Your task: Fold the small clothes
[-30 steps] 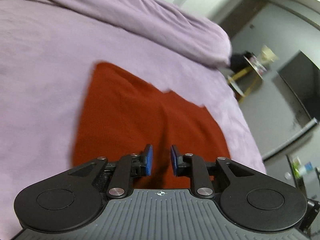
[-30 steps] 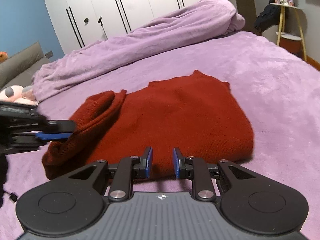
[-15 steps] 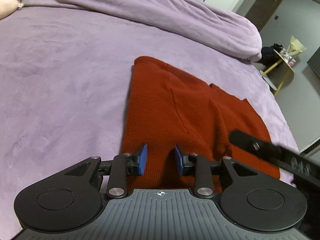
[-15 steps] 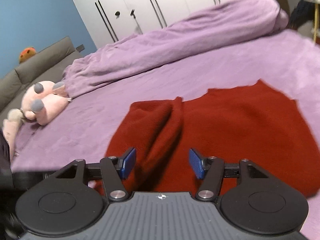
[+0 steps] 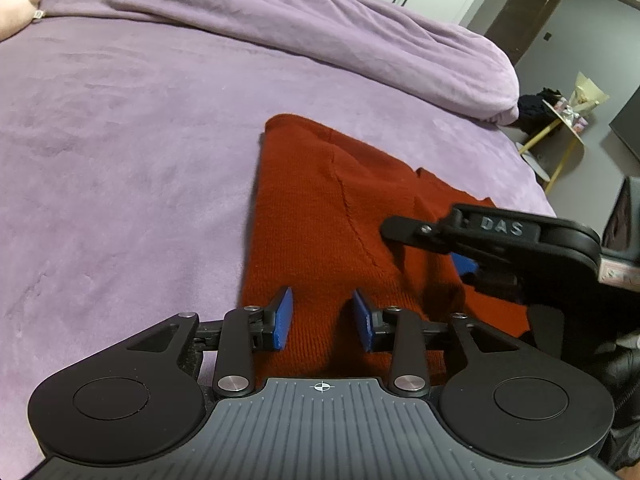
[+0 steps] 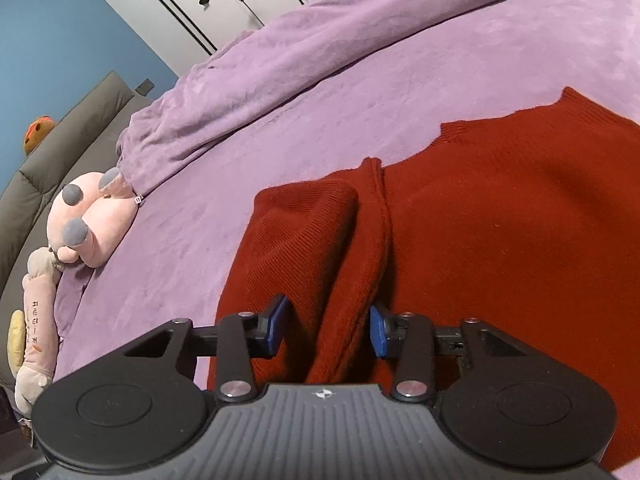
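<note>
A dark red knit sweater (image 5: 340,216) lies on the purple bed, one sleeve folded over its body. My left gripper (image 5: 322,324) is open and empty, just above the sweater's near edge. My right gripper (image 6: 328,330) is open, its jaws straddling the raised folded sleeve (image 6: 320,248) at the sweater's left side without closing on it. The right gripper also shows in the left wrist view (image 5: 464,256), low over the sweater's right part.
A rolled purple duvet (image 5: 280,20) lies along the far side of the bed (image 5: 100,140). A pink plush toy (image 6: 86,220) lies at the bed's left edge beside a grey sofa (image 6: 60,128). A small side table (image 5: 560,128) stands past the bed's far corner.
Both grippers have opened wider. The right gripper has moved left and down onto the folded sleeve. The left gripper has swung round to the sweater's near edge.
</note>
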`<action>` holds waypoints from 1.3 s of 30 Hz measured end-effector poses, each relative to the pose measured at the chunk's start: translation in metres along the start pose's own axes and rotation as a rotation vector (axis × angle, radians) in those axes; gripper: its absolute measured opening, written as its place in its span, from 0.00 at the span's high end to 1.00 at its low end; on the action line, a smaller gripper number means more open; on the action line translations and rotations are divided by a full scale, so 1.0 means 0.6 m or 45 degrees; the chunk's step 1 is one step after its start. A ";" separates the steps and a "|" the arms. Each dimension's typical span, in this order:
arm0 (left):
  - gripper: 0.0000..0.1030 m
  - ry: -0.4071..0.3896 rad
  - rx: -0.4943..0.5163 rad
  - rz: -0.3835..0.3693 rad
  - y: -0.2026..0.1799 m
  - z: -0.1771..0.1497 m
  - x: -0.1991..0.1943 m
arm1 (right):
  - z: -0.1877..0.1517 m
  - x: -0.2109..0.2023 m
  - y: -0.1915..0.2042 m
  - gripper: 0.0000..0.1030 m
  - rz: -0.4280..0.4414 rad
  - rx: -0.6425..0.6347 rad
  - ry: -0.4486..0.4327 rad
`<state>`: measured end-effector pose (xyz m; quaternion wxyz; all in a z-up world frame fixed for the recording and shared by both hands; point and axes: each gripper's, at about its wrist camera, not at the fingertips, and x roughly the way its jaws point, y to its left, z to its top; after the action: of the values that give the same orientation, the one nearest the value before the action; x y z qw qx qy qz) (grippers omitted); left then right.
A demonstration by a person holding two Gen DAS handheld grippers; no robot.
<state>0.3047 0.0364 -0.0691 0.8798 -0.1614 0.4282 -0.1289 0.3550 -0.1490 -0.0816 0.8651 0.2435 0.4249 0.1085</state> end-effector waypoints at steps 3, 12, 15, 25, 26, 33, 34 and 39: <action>0.61 -0.007 0.014 0.002 -0.002 -0.002 0.000 | 0.005 0.005 0.008 0.59 0.018 0.002 0.009; 0.46 -0.018 0.020 0.019 0.001 -0.028 -0.050 | -0.006 0.003 0.088 0.88 -0.146 -0.443 -0.066; 0.44 0.035 0.016 -0.042 0.003 -0.044 -0.058 | -0.004 -0.046 0.103 0.88 -0.194 -0.583 -0.179; 0.47 0.099 0.095 -0.046 -0.068 -0.044 0.012 | 0.004 -0.122 -0.040 0.88 -0.485 -0.548 -0.211; 0.49 0.112 0.094 -0.048 -0.073 -0.045 0.020 | 0.005 -0.115 -0.065 0.88 -0.489 -0.496 -0.179; 0.52 0.154 0.081 -0.042 -0.072 -0.048 0.038 | 0.036 -0.117 -0.156 0.73 -0.219 -0.043 -0.116; 0.52 0.157 0.091 -0.040 -0.075 -0.048 0.040 | 0.039 -0.115 -0.155 0.69 -0.188 -0.016 -0.122; 0.50 0.169 0.112 -0.019 -0.090 -0.052 0.046 | 0.040 -0.074 -0.099 0.87 -0.277 -0.202 -0.101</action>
<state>0.2914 -0.0284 -0.0857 0.8546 -0.1168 0.4783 -0.1649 0.3457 -0.2255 -0.0695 0.9045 0.1309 0.4042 0.0377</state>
